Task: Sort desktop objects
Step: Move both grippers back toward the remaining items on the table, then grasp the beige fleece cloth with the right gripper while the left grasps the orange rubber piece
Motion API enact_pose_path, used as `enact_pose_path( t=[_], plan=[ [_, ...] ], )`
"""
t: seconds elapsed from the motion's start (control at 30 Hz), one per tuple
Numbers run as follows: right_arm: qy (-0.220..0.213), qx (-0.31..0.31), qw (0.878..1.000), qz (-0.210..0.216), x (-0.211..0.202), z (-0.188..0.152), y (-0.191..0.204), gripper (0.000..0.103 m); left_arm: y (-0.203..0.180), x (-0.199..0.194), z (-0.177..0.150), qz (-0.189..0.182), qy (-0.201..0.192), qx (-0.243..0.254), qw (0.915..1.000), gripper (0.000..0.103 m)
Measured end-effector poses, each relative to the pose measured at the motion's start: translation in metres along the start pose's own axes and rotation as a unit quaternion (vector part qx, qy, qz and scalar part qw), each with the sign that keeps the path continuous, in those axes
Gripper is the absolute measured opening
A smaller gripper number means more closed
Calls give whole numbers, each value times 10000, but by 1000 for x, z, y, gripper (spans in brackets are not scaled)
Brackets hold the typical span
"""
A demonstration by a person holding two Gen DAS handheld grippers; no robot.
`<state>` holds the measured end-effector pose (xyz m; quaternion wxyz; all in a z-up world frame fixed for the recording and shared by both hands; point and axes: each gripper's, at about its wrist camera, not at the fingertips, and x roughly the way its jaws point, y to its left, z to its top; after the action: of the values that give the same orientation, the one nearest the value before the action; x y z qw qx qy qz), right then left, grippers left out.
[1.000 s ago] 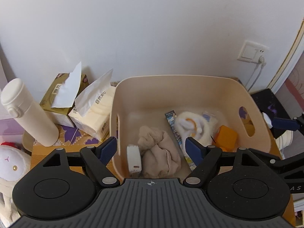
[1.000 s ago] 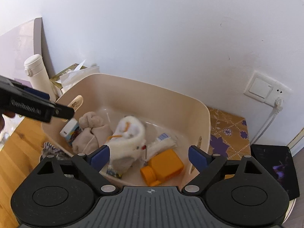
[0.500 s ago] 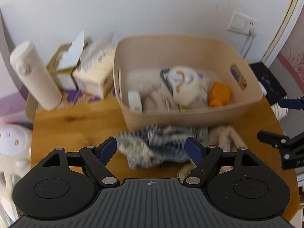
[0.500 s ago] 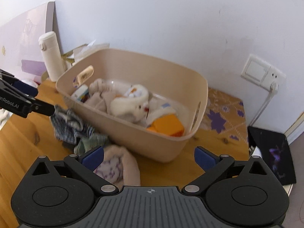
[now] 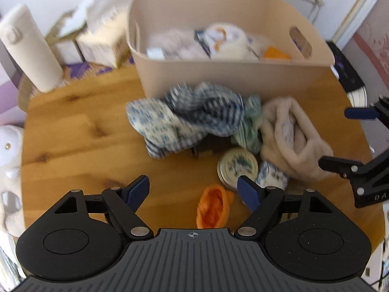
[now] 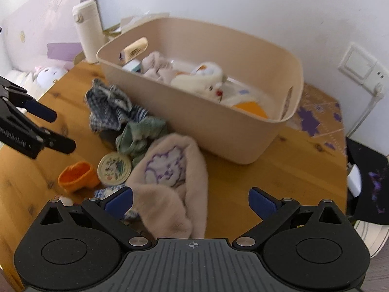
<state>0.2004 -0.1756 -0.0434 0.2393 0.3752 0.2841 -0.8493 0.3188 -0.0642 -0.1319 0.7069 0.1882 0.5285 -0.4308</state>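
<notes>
Our left claw [image 5: 193,189] stands apart, empty, above the orange sock [image 5: 212,206]. Our right claw [image 6: 190,200] stands apart over the beige fleece sock [image 6: 170,182]. Ahead of both lie the round tin [image 5: 237,168], checked cloth [image 5: 184,121] and beige bin [image 5: 233,77] on the surface [image 5: 73,133].

My left gripper [image 5: 193,189] points steeply down, jaws wide apart, nothing between them. My right gripper [image 6: 190,200], at its three o'clock, tilts down too, jaws fully spread.
</notes>
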Motion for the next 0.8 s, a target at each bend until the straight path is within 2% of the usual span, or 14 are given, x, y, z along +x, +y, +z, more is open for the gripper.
enact_pose_path(
  t=[0.2, 0.43, 0.57, 0.63, 0.8],
  plan=[
    [317, 48, 9993, 214, 18, -7, 1, 103, -3, 25, -15, 65, 471, 51, 9989, 81],
    [445, 55, 9987, 240, 34, -13, -1, 103, -4, 44, -23, 182, 730, 35, 9972, 81],
    [443, 91, 9984, 347, 39, -15, -4, 93, -10, 50, -25, 163, 791, 77, 9967, 80],
    [475, 97, 9982, 365, 43, -17, -4, 90, -14, 53, -26, 165, 826, 120, 9964, 74],
    [525, 175, 9974, 456, 51, -21, -5, 70, -24, 54, -27, 291, 692, 294, 9967, 56]
  ],
)
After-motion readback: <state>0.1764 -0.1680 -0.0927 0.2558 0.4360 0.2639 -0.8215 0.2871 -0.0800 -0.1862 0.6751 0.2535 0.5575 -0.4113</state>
